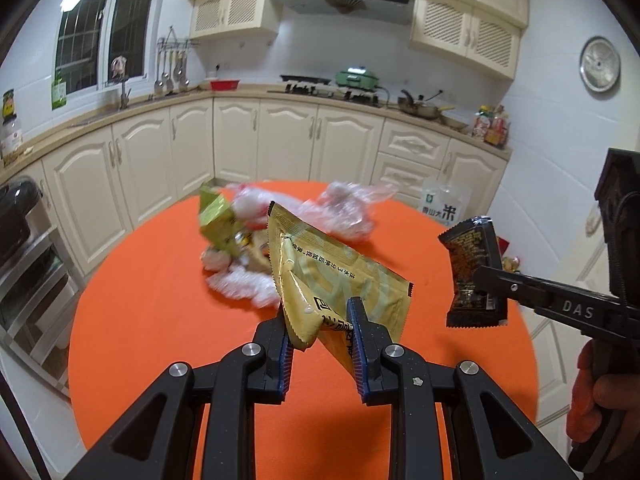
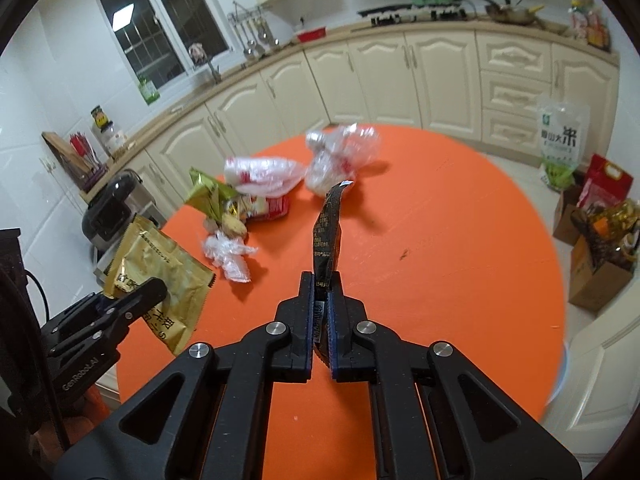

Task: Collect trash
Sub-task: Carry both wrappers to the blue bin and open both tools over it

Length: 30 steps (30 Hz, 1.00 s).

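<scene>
My left gripper (image 1: pixel 320 312) is shut on a gold snack wrapper (image 1: pixel 320 268) and holds it above the round orange table (image 1: pixel 160 320). My right gripper (image 2: pixel 322 284) is shut on a dark brown wrapper (image 2: pixel 328 232), held upright above the table. In the left wrist view the right gripper (image 1: pixel 486 274) and its dark wrapper (image 1: pixel 472 276) show at the right. In the right wrist view the left gripper (image 2: pixel 154 286) and the gold wrapper (image 2: pixel 160 276) show at the lower left. More trash lies on the far table: a green wrapper (image 2: pixel 208 196), clear plastic bags (image 2: pixel 340 156) and a crumpled plastic piece (image 2: pixel 230 256).
Cream kitchen cabinets (image 1: pixel 280 140) curve behind the table. A rice bag (image 2: pixel 560 140) and cardboard boxes with goods (image 2: pixel 600 248) stand on the floor at the right. A black rice cooker (image 2: pixel 108 208) sits on a rack at the left.
</scene>
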Each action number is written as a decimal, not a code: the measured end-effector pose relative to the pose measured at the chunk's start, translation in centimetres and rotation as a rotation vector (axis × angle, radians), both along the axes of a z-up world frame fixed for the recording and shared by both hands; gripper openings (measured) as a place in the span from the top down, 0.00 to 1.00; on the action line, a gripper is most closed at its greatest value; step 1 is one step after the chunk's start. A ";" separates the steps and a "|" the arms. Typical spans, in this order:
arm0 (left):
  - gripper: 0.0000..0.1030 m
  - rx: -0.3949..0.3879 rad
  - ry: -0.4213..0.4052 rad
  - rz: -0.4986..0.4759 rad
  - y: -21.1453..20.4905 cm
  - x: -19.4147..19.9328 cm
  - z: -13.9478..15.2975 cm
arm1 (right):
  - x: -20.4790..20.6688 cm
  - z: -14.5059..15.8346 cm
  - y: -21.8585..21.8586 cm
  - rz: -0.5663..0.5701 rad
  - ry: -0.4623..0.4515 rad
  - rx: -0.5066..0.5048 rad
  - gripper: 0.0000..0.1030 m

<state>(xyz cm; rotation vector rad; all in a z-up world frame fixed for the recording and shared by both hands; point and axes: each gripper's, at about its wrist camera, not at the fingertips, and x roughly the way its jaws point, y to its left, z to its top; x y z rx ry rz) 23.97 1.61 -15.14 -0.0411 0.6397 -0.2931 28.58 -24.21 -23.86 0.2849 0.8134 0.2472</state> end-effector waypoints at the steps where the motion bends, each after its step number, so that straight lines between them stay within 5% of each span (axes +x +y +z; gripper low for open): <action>1: 0.80 0.001 -0.008 -0.005 -0.5 -0.2 0.3 | -0.5 0.5 -0.4 -0.008 -0.013 0.000 0.94; 17: 0.80 0.019 -0.116 -0.260 -14.9 -4.3 4.9 | -9.4 6.2 -12.1 -0.248 -0.162 -0.011 0.94; 30: 0.80 0.043 -0.021 -0.478 -29.8 -2.4 1.4 | -14.2 1.5 -25.9 -0.518 -0.056 0.014 0.94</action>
